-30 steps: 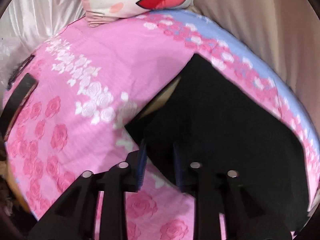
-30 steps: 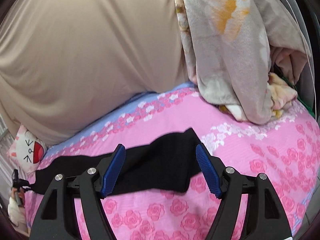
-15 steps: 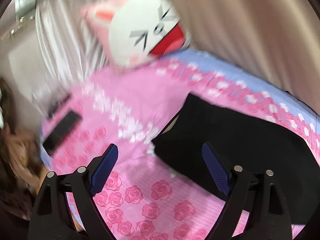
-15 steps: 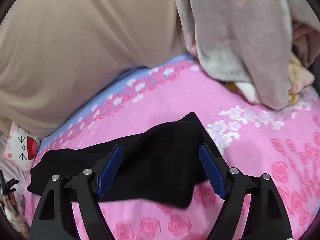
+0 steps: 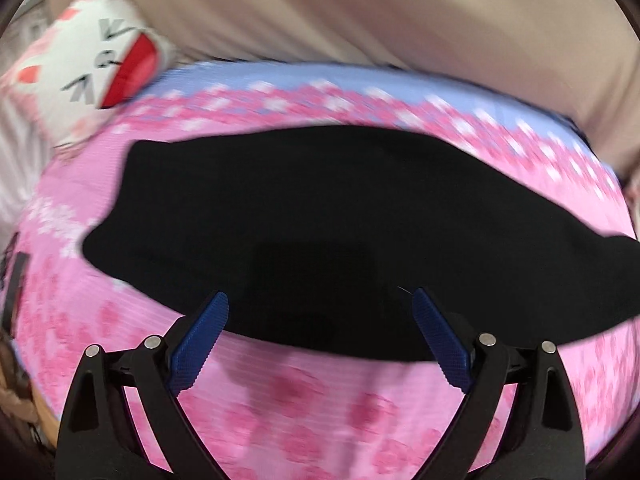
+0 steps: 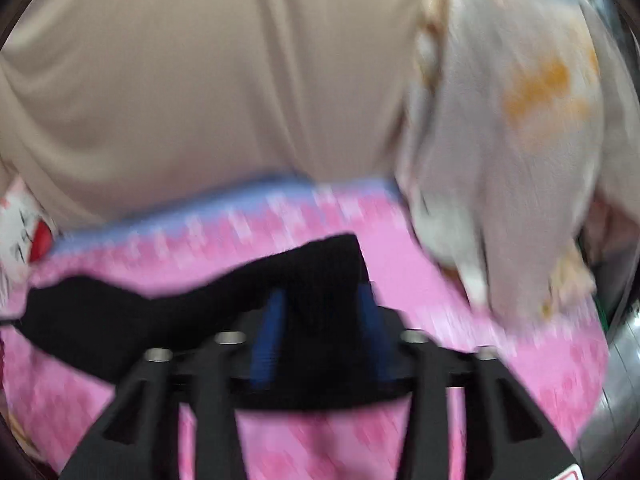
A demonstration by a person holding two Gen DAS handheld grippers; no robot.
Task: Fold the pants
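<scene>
- On the pink flowered bedsheet (image 5: pixel 304 408) the black pants (image 5: pixel 320 216) lie as one long flat band running side to side, parallel to the beige curtain (image 5: pixel 360 20) behind the bed, with a cat-face pillow (image 5: pixel 96 60) off their left end
- The left gripper (image 5: pixel 320 336) hovers over the near edge of the pants around their middle; its jaws have just been opening and stand wide apart, with only flat cloth below them and nothing pinched
- The right gripper (image 6: pixel 320 328) is at the right end of the pants (image 6: pixel 168 312); its jaws have just been closing, and a raised peak of black cloth sits between the blue pads (image 6: pixel 268 336)
- The right wrist view is blurred, so whether those pads already press the cloth cannot be told
- A pale flowered blanket (image 6: pixel 512 128) hangs just beyond that end, apart from the pants
- Judged from the layout, the lengthwise fold looks done and the step in hand is the crosswise one: taking the right end to carry it over toward the pillow end
- The next move seems to call for a firm pinch through every layer at that end, then a lift and a level sweep across, while the left gripper comes down on the middle to hold the fold line
- A likely risk is catching only the top layer, which would let the stack slide open
</scene>
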